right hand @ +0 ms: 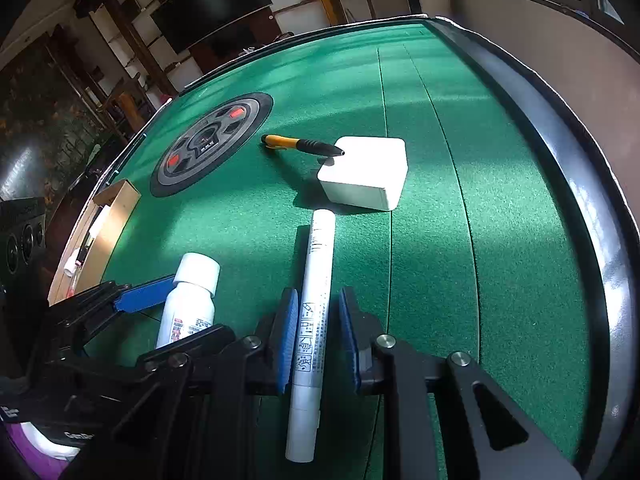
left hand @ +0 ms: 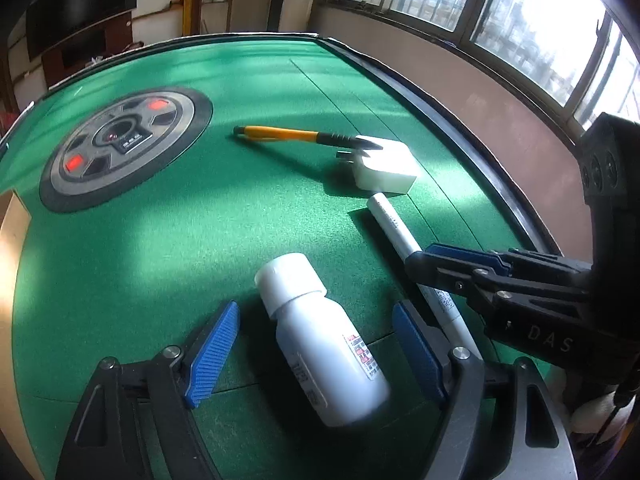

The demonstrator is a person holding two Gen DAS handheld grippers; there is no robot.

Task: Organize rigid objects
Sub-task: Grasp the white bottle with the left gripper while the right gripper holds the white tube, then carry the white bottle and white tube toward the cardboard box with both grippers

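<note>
We see the white bottle (left hand: pixel 320 340) lying on the green worktop (left hand: pixel 160 240) between our left tongs (left hand: pixel 316 356), spread wide and not touching it, while our right tongs (right hand: pixel 319 340) stand slightly parted around the white marker (right hand: pixel 314 312) lying just beside it.

Both cams sat on the hand-held grippers, close above the green worktop (left hand: pixel 160 240), tilted steeply down & fwd along their fingers. Left wrist cam faced the window side, white bottle (left hand: pixel 320 340) right under it. Right wrist cam faced the far shelves, white marker (right hand: pixel 316 300) lengthwise below. Shared: bottle, marker, white block (left hand: pixel 386 168), orange pen (left hand: pixel 288 135), round centre panel (left hand: pixel 124 148).
</note>
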